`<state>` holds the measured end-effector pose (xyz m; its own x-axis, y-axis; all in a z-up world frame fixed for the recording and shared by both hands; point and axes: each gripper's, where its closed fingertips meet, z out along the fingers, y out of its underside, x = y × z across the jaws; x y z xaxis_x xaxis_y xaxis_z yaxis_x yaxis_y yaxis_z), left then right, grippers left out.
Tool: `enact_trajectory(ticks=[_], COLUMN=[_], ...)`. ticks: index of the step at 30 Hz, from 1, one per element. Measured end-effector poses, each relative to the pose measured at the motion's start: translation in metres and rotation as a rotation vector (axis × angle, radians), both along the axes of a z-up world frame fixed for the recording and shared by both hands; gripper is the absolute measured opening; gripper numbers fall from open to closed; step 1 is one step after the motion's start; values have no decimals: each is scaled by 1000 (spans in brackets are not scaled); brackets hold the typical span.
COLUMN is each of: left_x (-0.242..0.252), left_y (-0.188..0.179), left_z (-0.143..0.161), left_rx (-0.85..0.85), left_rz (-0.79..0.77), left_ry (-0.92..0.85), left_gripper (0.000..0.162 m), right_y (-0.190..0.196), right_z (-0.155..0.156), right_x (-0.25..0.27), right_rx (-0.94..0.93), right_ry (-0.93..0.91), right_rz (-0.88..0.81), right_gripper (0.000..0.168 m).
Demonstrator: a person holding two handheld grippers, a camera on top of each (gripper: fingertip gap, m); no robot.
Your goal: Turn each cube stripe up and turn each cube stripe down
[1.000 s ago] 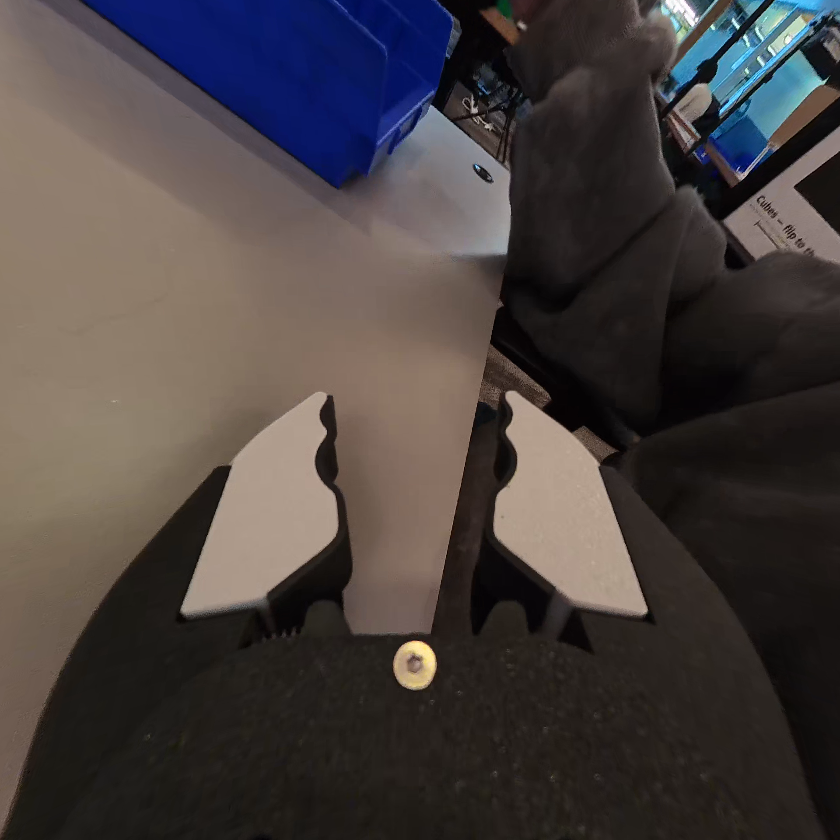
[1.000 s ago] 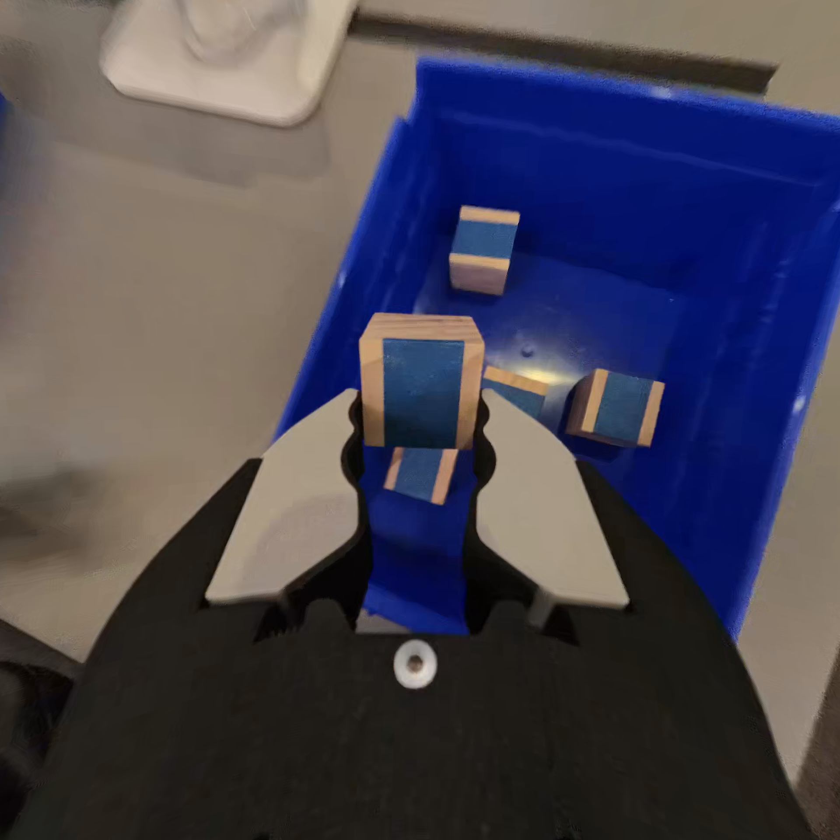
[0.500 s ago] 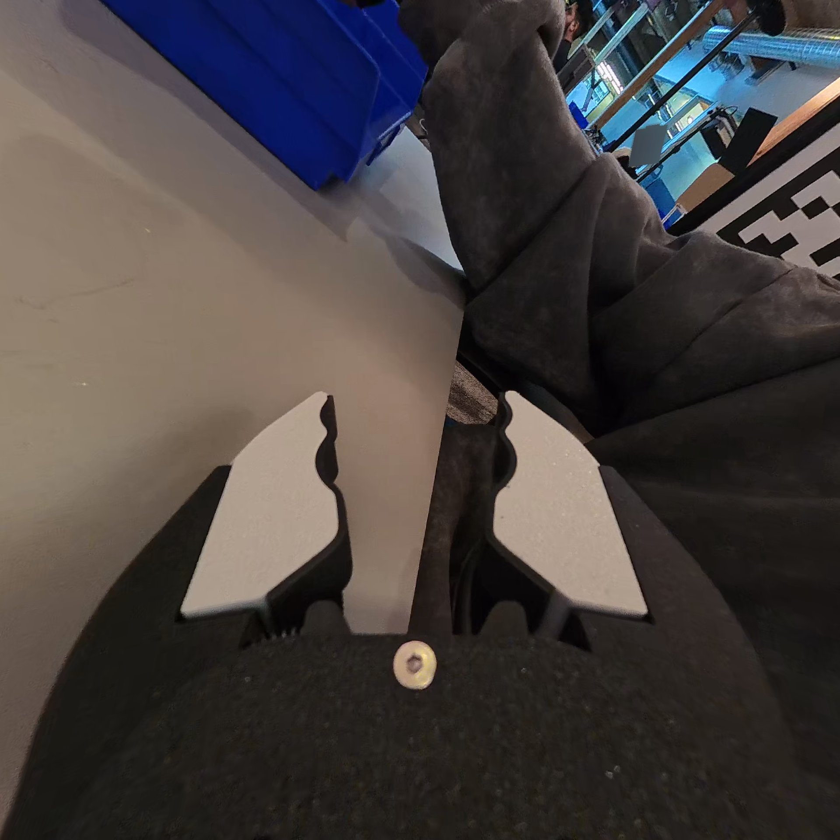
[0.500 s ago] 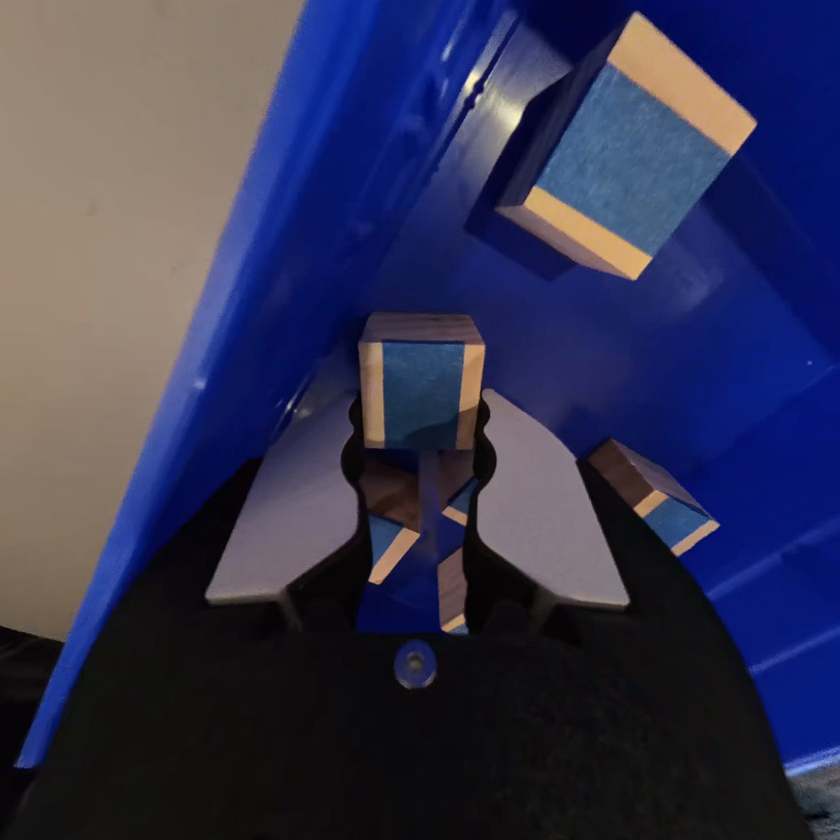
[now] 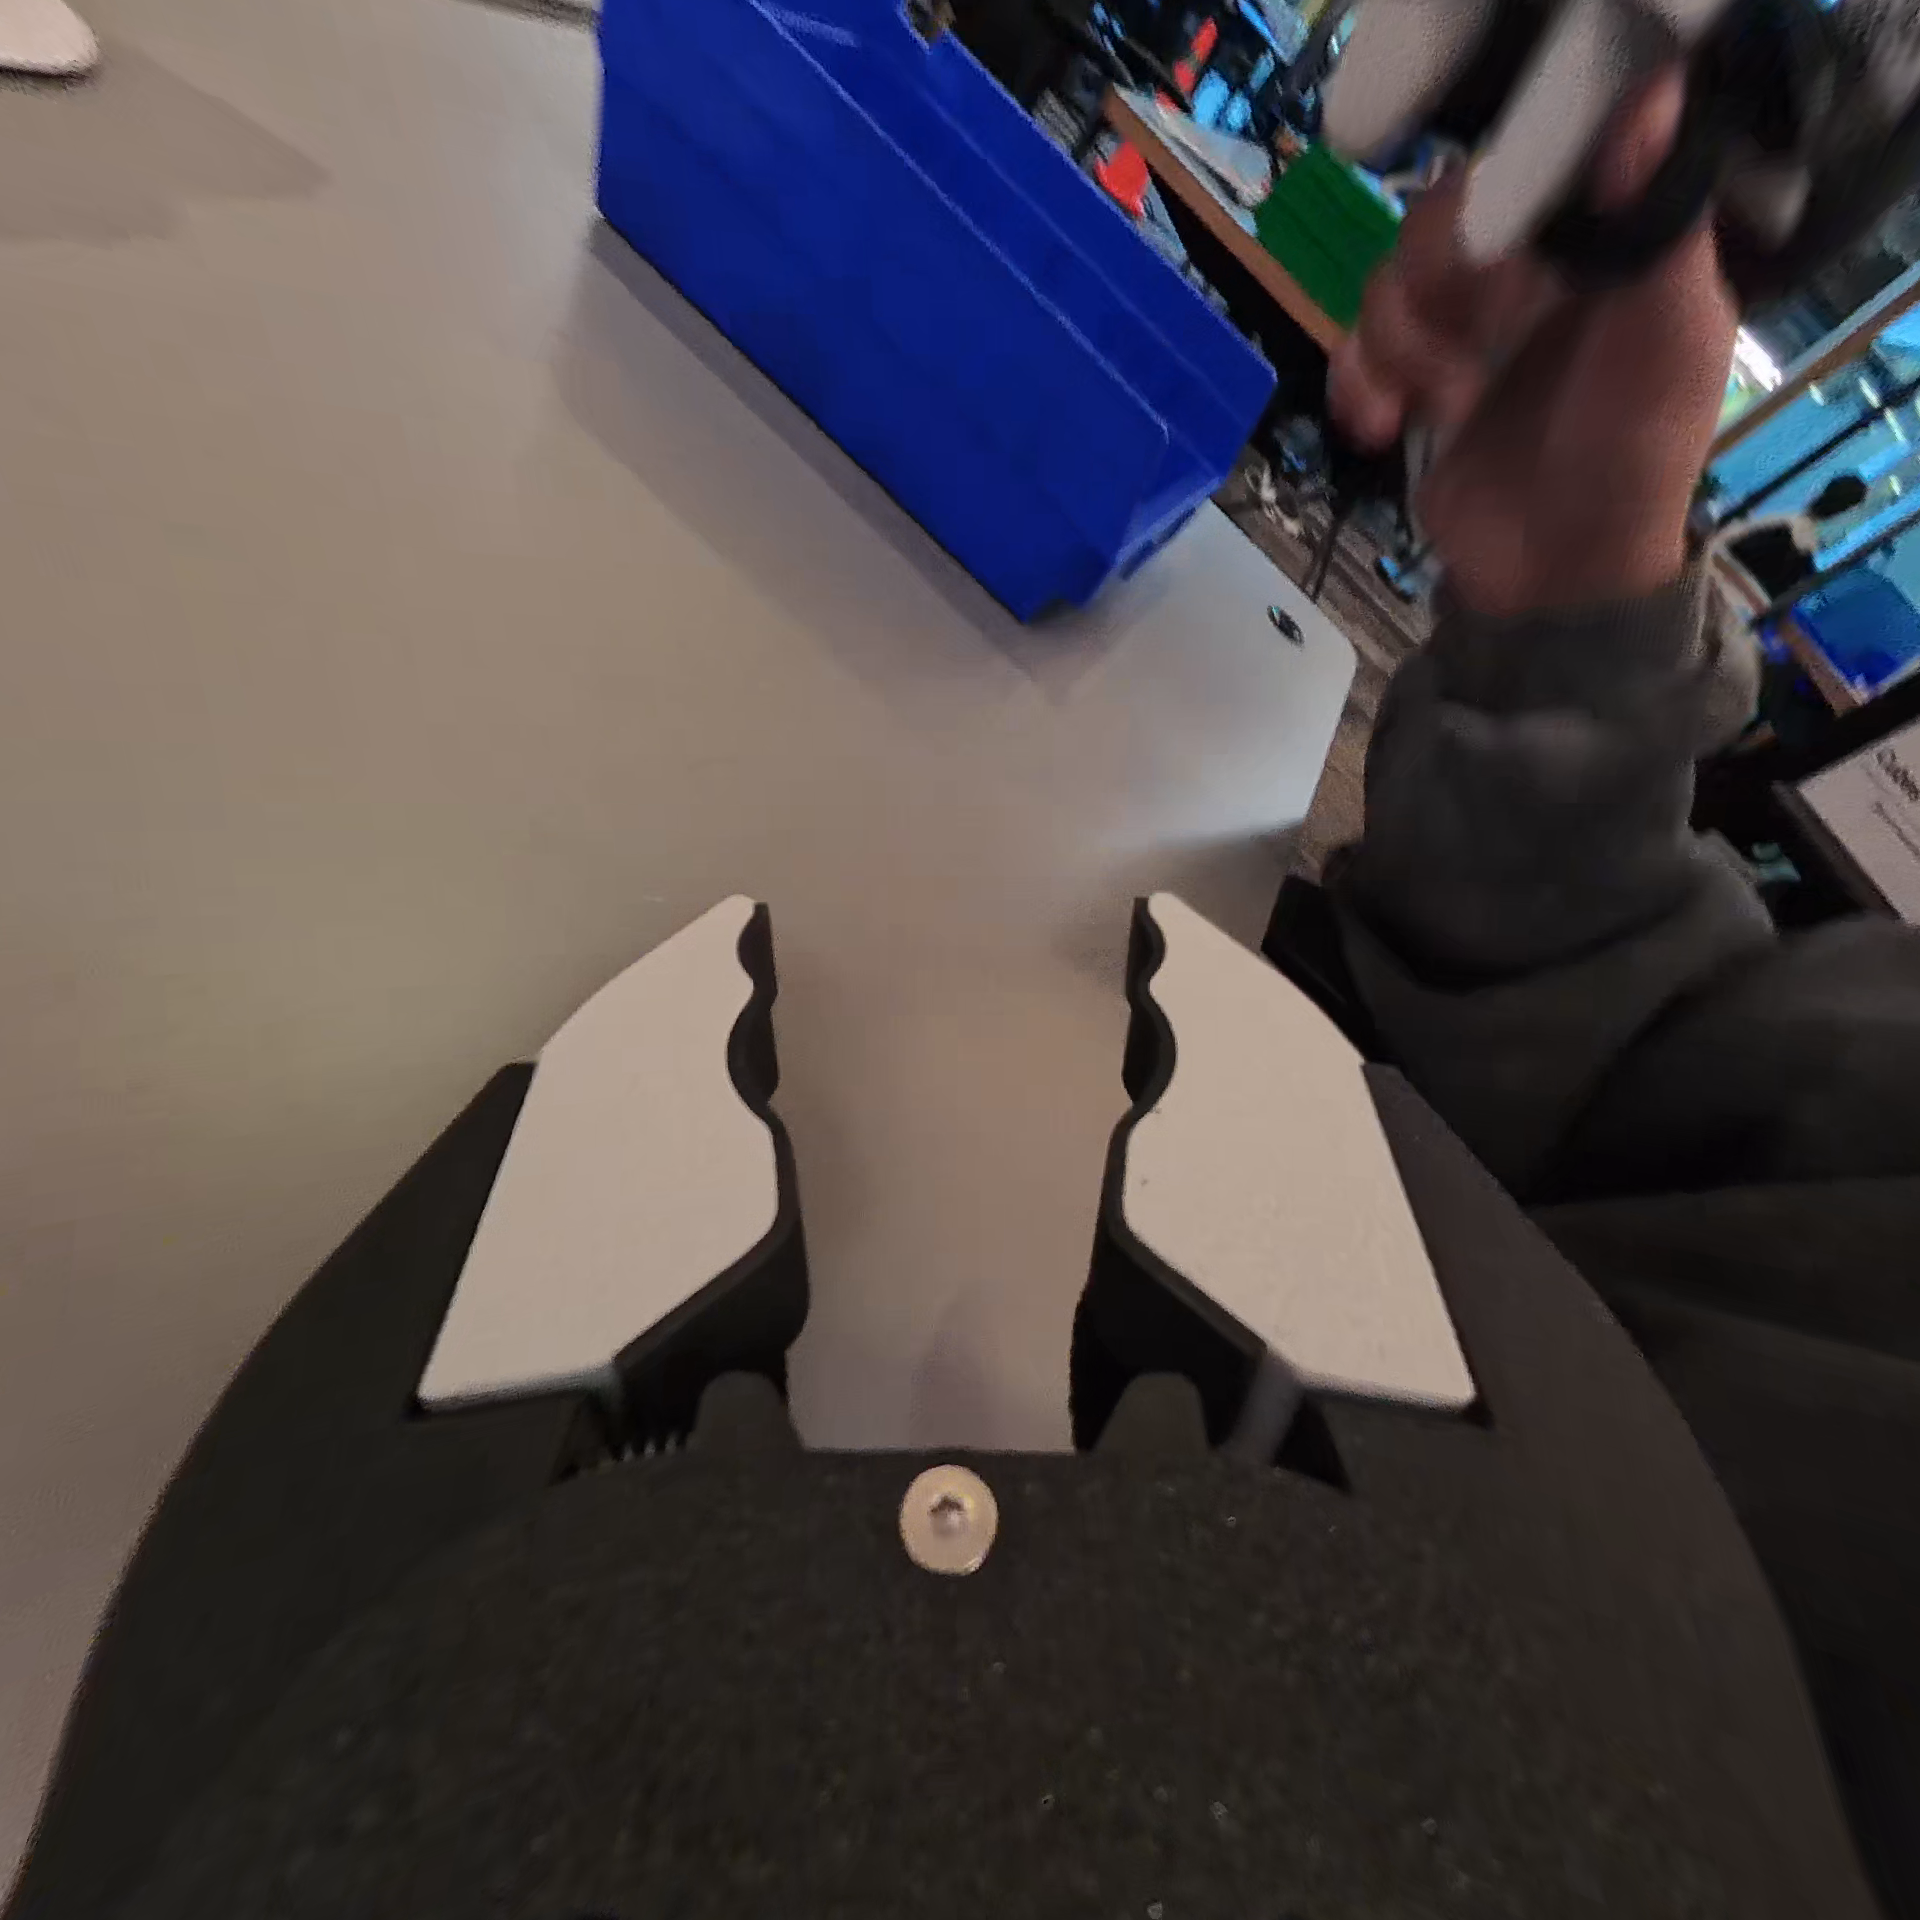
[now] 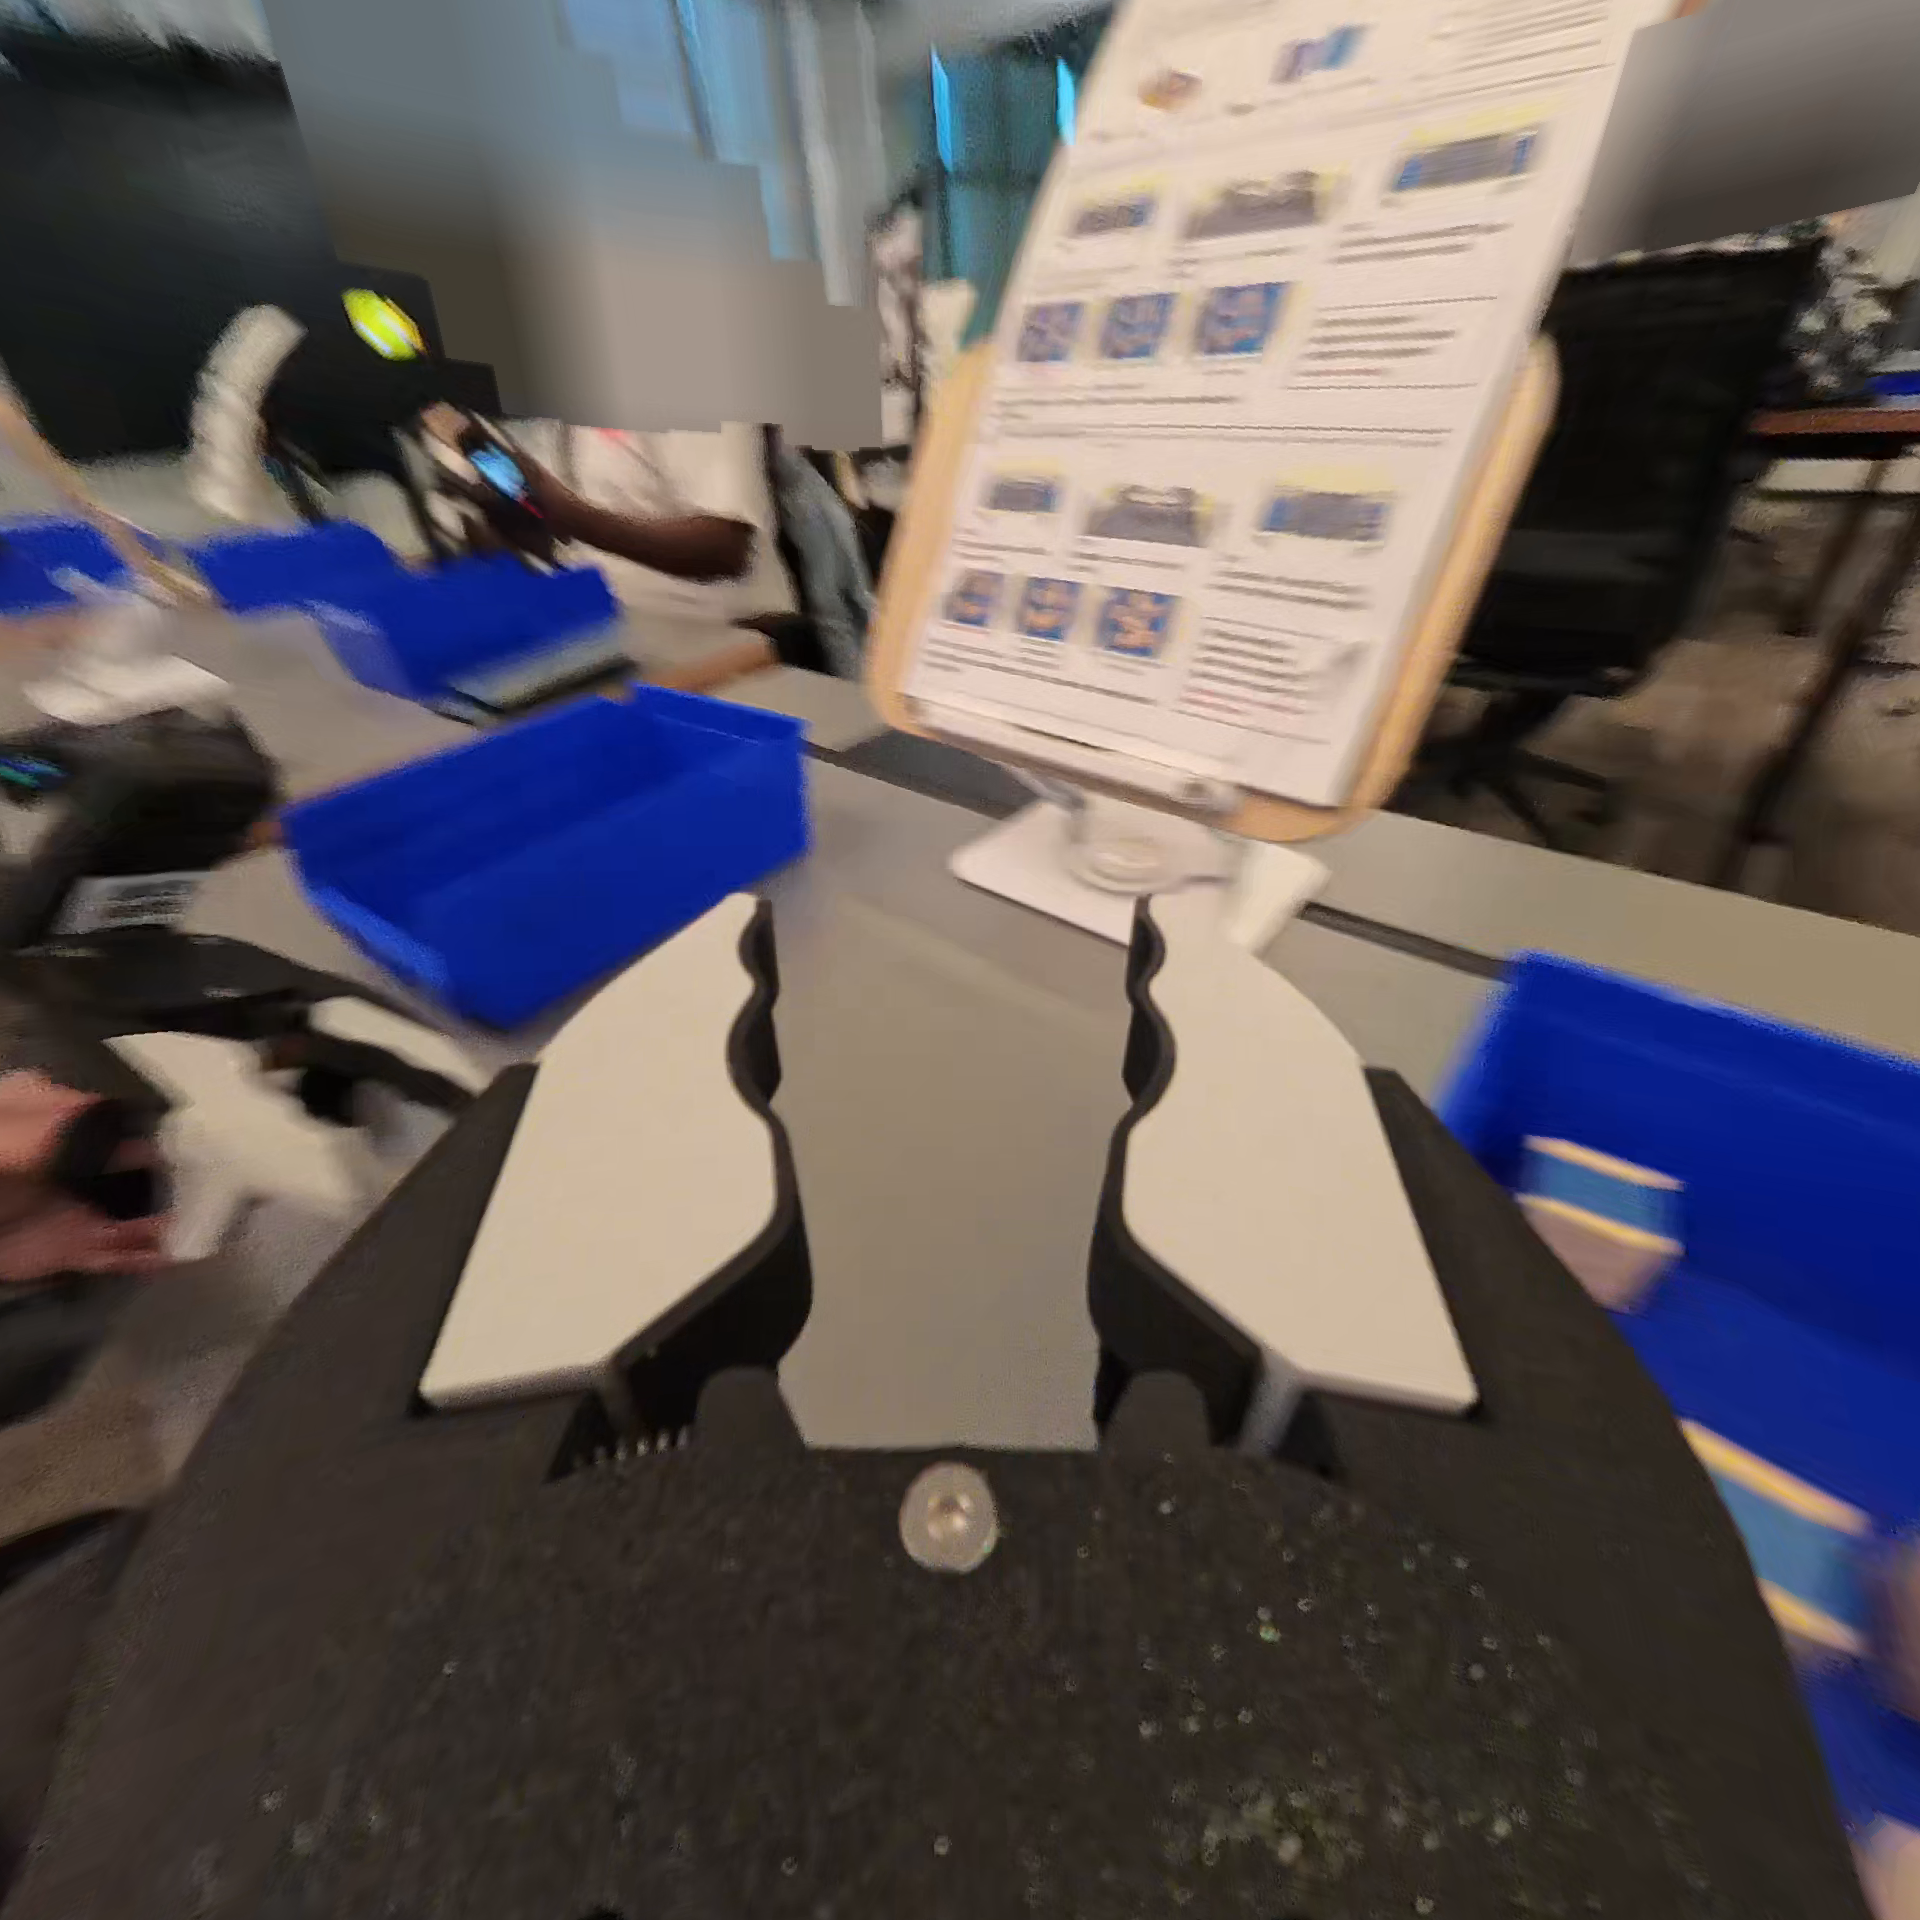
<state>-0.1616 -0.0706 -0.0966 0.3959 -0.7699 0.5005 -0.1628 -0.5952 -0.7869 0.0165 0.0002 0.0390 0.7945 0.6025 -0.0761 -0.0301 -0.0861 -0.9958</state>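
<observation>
Cube (image 6: 1605,1216): lies in blue bin (image 6: 1704,1091) at right, no longer held. Right gripper (image 6: 951,914) jaws released, empty, lifted clear. Left gripper (image 5: 951,914) jaws spread over worktop (image 5: 364,675). One flip apparently done.

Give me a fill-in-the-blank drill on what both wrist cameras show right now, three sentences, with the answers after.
1. The right hand-held gripper holds ____ between its open fingers.
2. The bin at the right edge of the right wrist view, with a striped cube inside, is coloured ____.
3. The left hand-held gripper hangs open over the bare grey ____.

Missing words: nothing; blue; table
</observation>
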Motion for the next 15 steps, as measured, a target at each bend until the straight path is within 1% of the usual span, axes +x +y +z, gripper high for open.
enact_trajectory(ticks=[1, 3, 5, 7, 9, 10, 12, 15], left_x=[-5, -17, -31, -42, -50, -51, -50, -41], left_y=[4, 12, 20, 23, 24, 23, 22, 18], left_z=[4, 10, 11, 14, 13, 10, 5, -2], left_rx=[7, 50, 99, 141, 187, 201, 217, 230], left_rz=[34, 105, 191, 264, 313, 315, 321, 293], left_ry=[-12, -15, 10, 5, 11, 36, 65, 96], left_gripper=[64, 64, 63, 56, 56, 58, 60, 63], right_y=[-11, -31, -43, -50, -49, -50, -49, -48], right_z=[-12, -47, -83, -108, -114, -111, -108, -113], right_x=[-22, -60, -76, -81, -82, -83, -76, -68], right_rx=[-3, -27, -6, 31, -8, -24, -26, -47], right_ry=[60, 124, 160, 147, 146, 167, 198, 215], right_rz=[42, 109, 81, 50, 48, 69, 58, 36], right_gripper=[64, 65, 67, 65, 67, 68, 68, 67])
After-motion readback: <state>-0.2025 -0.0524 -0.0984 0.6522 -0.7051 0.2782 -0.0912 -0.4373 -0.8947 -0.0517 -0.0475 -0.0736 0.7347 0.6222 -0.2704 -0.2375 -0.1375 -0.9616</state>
